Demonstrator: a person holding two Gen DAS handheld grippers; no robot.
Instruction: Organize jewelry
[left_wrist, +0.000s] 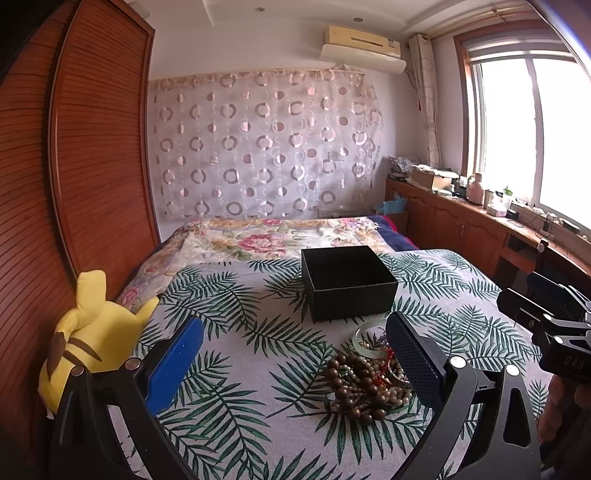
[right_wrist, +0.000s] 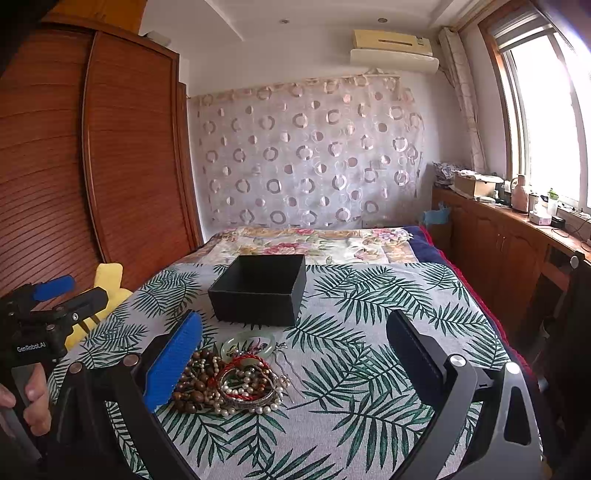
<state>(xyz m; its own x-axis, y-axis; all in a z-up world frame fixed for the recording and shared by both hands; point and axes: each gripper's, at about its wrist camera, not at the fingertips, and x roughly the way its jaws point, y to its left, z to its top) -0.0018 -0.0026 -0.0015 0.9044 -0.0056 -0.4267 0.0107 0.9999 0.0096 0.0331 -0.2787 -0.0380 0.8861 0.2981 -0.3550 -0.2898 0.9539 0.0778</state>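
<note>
A pile of jewelry lies on the leaf-print cloth: brown wooden beads, pearls, a red cord bracelet, a silver bangle and a pale green jade bangle. An open, empty black box stands just behind it; the box also shows in the left wrist view. My left gripper is open and empty, the pile beside its right finger. My right gripper is open and empty, the pile beside its left finger.
A yellow plush toy lies at the bed's left edge by the wooden wardrobe. A floral quilt covers the far bed. A cluttered wooden cabinet runs under the window on the right.
</note>
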